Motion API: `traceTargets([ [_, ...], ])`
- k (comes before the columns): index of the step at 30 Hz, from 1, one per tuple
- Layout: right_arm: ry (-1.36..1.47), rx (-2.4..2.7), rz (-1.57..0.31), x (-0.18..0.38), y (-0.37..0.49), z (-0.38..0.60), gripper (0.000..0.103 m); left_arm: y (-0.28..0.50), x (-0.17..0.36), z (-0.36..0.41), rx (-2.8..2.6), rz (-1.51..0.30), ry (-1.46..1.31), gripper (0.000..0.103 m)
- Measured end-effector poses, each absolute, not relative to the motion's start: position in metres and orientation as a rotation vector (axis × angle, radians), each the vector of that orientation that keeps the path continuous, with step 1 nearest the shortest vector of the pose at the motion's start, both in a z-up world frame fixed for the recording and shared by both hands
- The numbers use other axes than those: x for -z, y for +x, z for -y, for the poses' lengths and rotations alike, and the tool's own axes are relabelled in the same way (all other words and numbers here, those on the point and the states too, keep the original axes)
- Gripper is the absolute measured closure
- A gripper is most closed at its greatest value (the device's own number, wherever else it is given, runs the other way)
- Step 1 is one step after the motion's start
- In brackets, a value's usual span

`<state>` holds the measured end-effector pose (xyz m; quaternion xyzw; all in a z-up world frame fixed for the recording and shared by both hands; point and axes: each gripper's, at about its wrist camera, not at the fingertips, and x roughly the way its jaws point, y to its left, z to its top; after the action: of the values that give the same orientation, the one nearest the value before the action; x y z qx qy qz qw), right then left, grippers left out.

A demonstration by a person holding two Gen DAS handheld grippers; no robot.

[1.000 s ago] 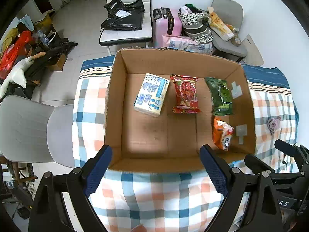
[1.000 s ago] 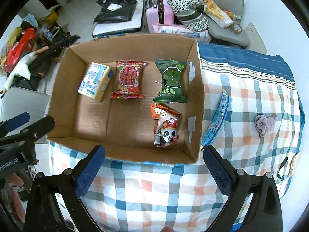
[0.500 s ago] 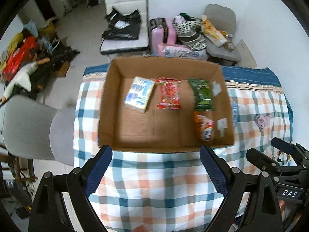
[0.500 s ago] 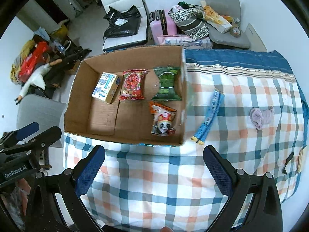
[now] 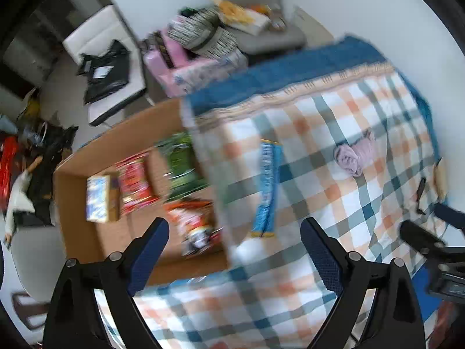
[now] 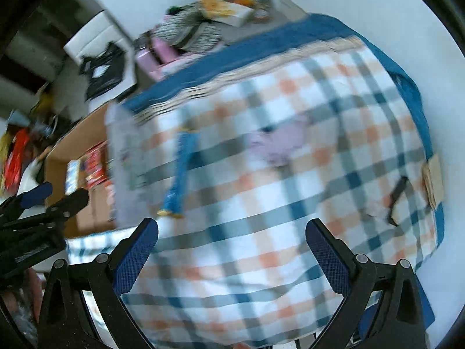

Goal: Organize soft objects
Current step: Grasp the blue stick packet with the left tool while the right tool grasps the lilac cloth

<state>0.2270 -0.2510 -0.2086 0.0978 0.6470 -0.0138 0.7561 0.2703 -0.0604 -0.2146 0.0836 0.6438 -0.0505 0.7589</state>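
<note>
Looking: both grippers hang over the tabletop (image 5: pixel 334 122) with its checked cloth, and both pictures are blurry.
Left gripper (image 5: pixel 234 250): jaws wide apart, nothing in them.
Right gripper (image 6: pixel 232 245): jaws wide apart, nothing in them too.
Box (image 5: pixel 75 203): brown, at the left of the left picture; only a bit shows at the left edge of the right picture.
In the box: a white pack (image 5: pixel 98 199), a red bag (image 5: pixel 135 181), a green bag (image 5: pixel 181 165) and an orange bag (image 5: pixel 194 226), lying flat side by side.
Blue pack (image 5: pixel 266 186): long and thin, on the cloth just beside the box wall, near the middle of the left picture. In the right picture it is left of the middle.
Pink cloth (image 5: pixel 353 155): a soft little lump, right of the middle in the left picture, well apart from the box.
Step now: I think it is going for a soft thing that is not yet in the box. I cannot tell which one.
Do it well: slow down first so the view is sharp. Come down from above, one jaw on each side. Pinch the blue pack across its thin way, near its middle, so it does not flop. Squeeze gently.
Watch out: the jaws could grab the checked cloth too.
</note>
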Motion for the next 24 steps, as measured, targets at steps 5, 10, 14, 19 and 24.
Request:
traceTargets([
  [5, 0.318, 0.064, -1.448, 0.243, 0.250, 0.308, 0.000, 0.303, 0.276, 0.106, 0.115, -1.502, 0.250, 0.010],
  [10, 0.364, 0.080, -1.507, 0.287, 0.283, 0.330, 0.000, 0.323, 0.326, 0.123, 0.103, -1.590, 0.263, 0.010],
  [14, 0.431, 0.091, -1.560, 0.323, 0.308, 0.342, 0.000, 0.338, 0.359, 0.124, 0.087, -1.656, 0.249, 0.010],
  [19, 0.519, 0.102, -1.612, 0.362, 0.334, 0.349, 0.000, 0.347, 0.390, 0.125, 0.073, -1.710, 0.275, 0.010],
  [24, 0.604, 0.105, -1.665, 0.393, 0.349, 0.346, 0.003, 0.350, 0.410, 0.116, 0.051, -1.751, 0.247, 0.011],
])
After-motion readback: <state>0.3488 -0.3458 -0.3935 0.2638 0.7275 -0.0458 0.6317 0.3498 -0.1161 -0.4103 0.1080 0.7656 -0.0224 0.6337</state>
